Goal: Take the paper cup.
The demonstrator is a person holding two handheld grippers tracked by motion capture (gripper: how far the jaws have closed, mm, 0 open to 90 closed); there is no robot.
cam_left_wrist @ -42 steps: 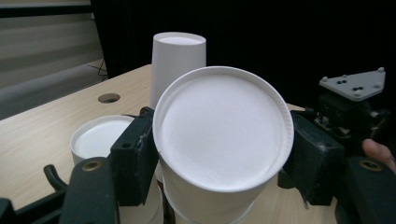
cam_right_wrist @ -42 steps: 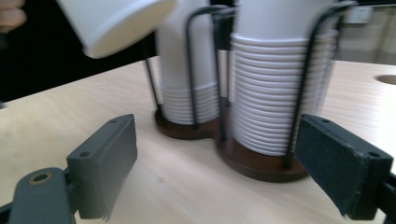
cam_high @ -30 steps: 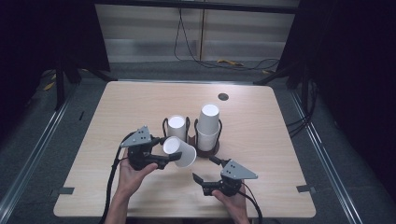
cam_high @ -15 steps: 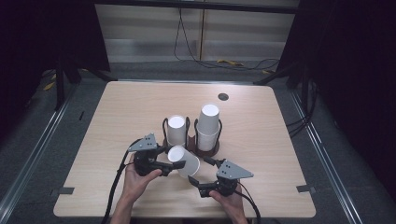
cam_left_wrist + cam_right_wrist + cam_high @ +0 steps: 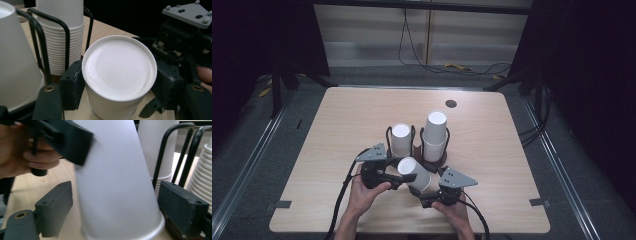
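Note:
A single white paper cup (image 5: 416, 173) hangs tilted just above the table, in front of the black wire holder (image 5: 432, 160). My left gripper (image 5: 406, 177) is shut on it near its closed bottom. In the left gripper view that bottom (image 5: 119, 71) faces the camera with a pad (image 5: 72, 85) pressed on each side. My right gripper (image 5: 417, 191) stands open around the cup's rim end. In the right gripper view the cup's wall (image 5: 117, 182) runs between its pads (image 5: 56, 207) with gaps on both sides. The holder carries a short cup stack (image 5: 401, 137) and a taller one (image 5: 435, 131).
The holder's wire loops (image 5: 172, 152) and the stacks (image 5: 62, 37) stand close behind the held cup. A small dark round spot (image 5: 451, 103) marks the table's far right. Bare wood (image 5: 337, 125) lies to the left and right of the holder. Cables lie on the floor beyond.
My left gripper has carried the cup to the right and toward the near edge, between the right gripper's open jaws. The right gripper has barely moved.

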